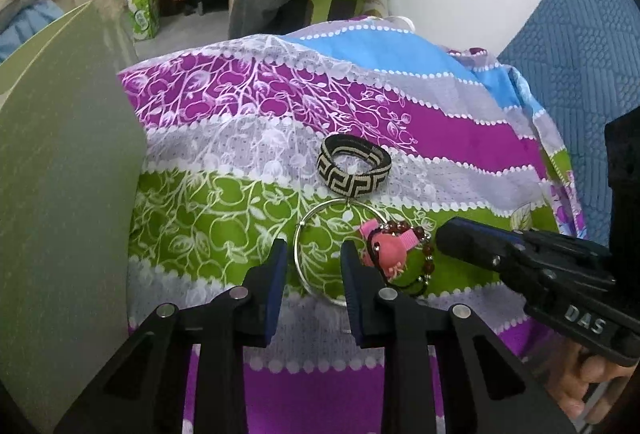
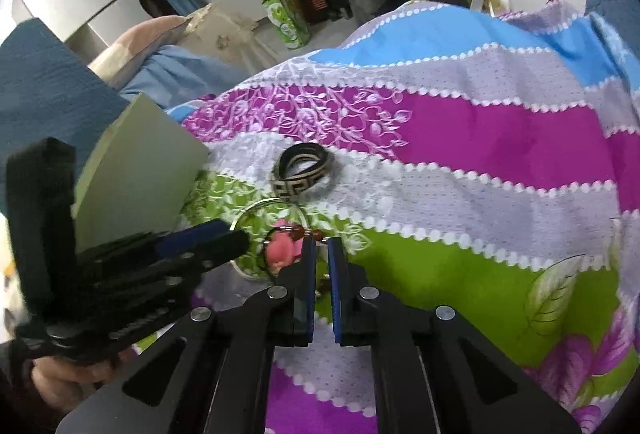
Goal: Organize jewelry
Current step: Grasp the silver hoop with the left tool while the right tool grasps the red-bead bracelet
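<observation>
the jewelry is lying in a loose cluster on a striped floral cloth (image 1: 240,137) of purple, grey, green and blue bands. a black-and-cream patterned bangle (image 1: 353,167) is sitting on the grey band, and just below it a thin silver hoop (image 1: 298,234) is lying flat on the green band, its top edge touching or nearly touching the bangle. a pink hair clip (image 1: 386,252) and a dark red beaded bracelet (image 1: 420,234) are overlapping the hoop's right side, tangled with a black loop.

the left gripper (image 1: 314,248) is standing with its jaws apart at a moderate width, straddling the hoop's left arc; one blue-padded finger is sitting outside the ring and the other inside it, neither clearly pressing on the wire. the right gripper (image 2: 321,246) is showing its jaws drawn narrow with a slim gap, its tips sitting right at the beaded bracelet (image 2: 302,232) beside the pink clip (image 2: 282,250); whether the beads are actually pinched cannot be told.

a pale green flat board or lid (image 1: 68,153) is resting at the cloth's left edge, well apart from the jewelry; its inside is not showing, so nothing can be said of contents. a green carton (image 1: 142,7) is standing on the floor beyond.
</observation>
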The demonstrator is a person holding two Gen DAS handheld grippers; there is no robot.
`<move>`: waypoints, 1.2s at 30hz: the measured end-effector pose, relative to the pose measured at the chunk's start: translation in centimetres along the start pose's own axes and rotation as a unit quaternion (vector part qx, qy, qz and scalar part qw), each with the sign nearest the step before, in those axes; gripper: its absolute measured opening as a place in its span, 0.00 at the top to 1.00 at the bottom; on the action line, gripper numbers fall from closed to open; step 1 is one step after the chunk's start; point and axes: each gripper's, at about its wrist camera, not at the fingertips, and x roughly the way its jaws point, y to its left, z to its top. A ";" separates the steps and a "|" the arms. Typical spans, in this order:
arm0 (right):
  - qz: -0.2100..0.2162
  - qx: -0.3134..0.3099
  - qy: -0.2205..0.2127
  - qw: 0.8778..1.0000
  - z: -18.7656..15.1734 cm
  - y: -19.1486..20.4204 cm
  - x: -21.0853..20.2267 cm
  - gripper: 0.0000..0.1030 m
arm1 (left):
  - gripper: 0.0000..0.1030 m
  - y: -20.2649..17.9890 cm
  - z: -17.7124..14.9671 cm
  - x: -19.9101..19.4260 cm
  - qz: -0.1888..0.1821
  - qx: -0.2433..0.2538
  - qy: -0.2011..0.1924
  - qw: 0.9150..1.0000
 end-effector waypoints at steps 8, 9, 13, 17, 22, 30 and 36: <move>0.016 0.006 0.016 1.000 -0.1 0.3 1.1 0.72 | 0.98 0.0 -0.1 0.4 0.004 0.009 -0.002 1.000; 0.013 0.005 0.016 1.000 0.0 0.3 1.2 0.72 | 0.98 0.0 -0.1 0.3 0.002 0.008 -0.002 1.000; 0.004 -0.006 0.017 1.000 0.2 0.7 1.5 0.72 | 0.99 0.2 -0.2 0.1 -0.007 0.001 0.000 1.000; -0.021 -0.054 0.023 0.998 0.0 2.3 1.9 0.72 | 0.99 0.1 -0.3 -0.4 -0.014 -0.006 0.000 1.000; -0.043 -0.087 0.030 0.995 -0.4 3.4 2.5 0.76 | 0.99 0.2 -0.3 -0.7 -0.020 -0.010 0.000 1.000; -0.051 -0.073 0.006 0.996 0.1 2.9 0.9 0.94 | 0.99 0.0 -0.1 -2.5 -0.029 -0.009 -0.010 0.999; -0.063 -0.065 -0.012 0.996 -0.1 3.0 -0.6 0.95 | 1.00 0.0 0.1 -4.7 -0.031 -0.003 -0.024 0.999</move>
